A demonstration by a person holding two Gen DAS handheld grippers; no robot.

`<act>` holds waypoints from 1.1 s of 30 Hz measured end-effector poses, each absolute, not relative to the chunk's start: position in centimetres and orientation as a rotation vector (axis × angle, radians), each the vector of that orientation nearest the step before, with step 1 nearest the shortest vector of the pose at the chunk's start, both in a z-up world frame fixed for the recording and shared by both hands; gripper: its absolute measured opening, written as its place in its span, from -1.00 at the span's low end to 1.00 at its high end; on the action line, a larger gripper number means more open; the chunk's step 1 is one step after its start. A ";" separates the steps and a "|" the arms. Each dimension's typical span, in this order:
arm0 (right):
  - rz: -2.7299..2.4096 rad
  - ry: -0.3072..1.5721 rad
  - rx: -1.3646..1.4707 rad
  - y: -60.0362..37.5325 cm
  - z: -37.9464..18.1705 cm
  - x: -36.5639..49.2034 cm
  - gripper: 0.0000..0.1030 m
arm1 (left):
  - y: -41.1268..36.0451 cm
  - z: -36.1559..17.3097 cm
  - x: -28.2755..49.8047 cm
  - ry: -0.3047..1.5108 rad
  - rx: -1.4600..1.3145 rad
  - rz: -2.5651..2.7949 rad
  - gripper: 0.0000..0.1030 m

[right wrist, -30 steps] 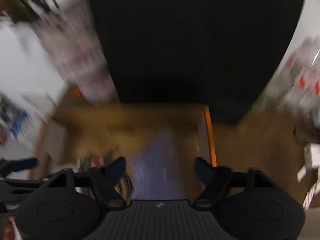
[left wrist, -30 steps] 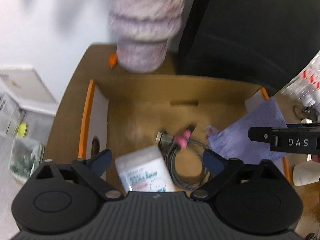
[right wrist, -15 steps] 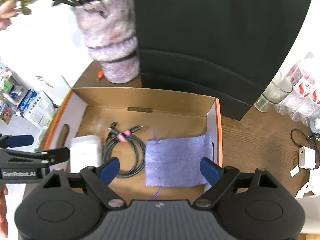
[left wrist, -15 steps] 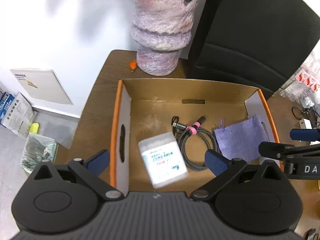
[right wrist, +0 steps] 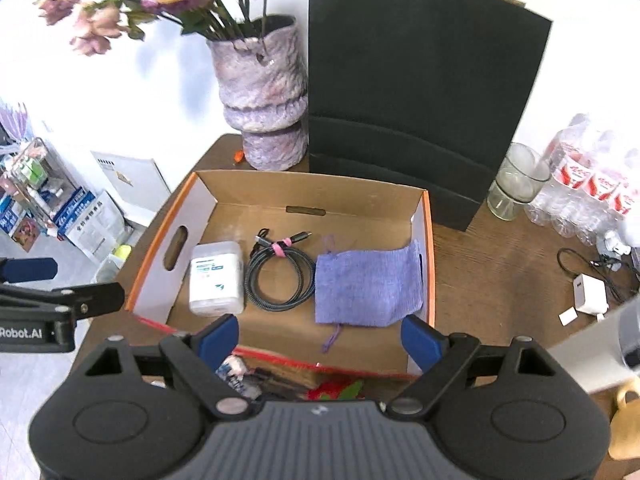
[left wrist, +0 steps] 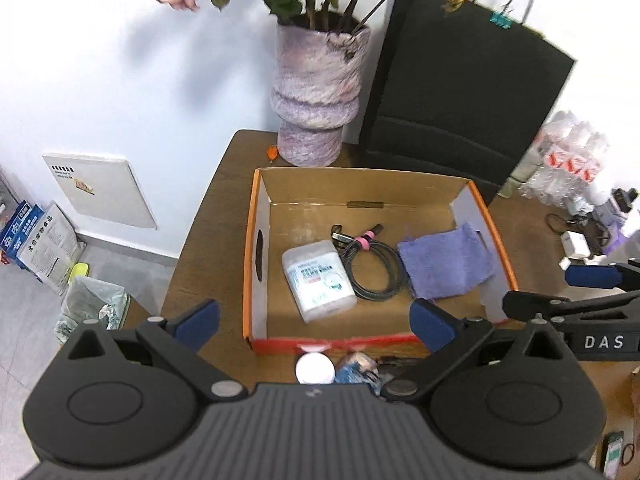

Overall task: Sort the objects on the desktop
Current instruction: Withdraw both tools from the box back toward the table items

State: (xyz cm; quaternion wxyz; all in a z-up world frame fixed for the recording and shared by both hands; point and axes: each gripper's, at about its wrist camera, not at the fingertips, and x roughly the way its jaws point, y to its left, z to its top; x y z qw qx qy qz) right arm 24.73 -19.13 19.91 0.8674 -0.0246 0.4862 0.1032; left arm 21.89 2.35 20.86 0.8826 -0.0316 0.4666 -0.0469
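Cardboard box sits on the counter as the collecting bin: inside, side by side, lie a white pack, a coiled cable and a purple cloth, flat so none covers another. Both grippers hang above its near edge with fingers wide and nothing between them: left gripper, right gripper. More small items wait just outside the near wall, likely next; they are too hidden to name.

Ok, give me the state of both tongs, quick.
Left tongs: open, holding nothing.
Right tongs: open, holding nothing.
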 end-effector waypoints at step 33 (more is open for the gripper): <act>0.166 0.594 0.030 -23.6 4.5 -7.0 0.88 | 1.4 5.6 -10.2 0.371 -0.060 -0.167 1.00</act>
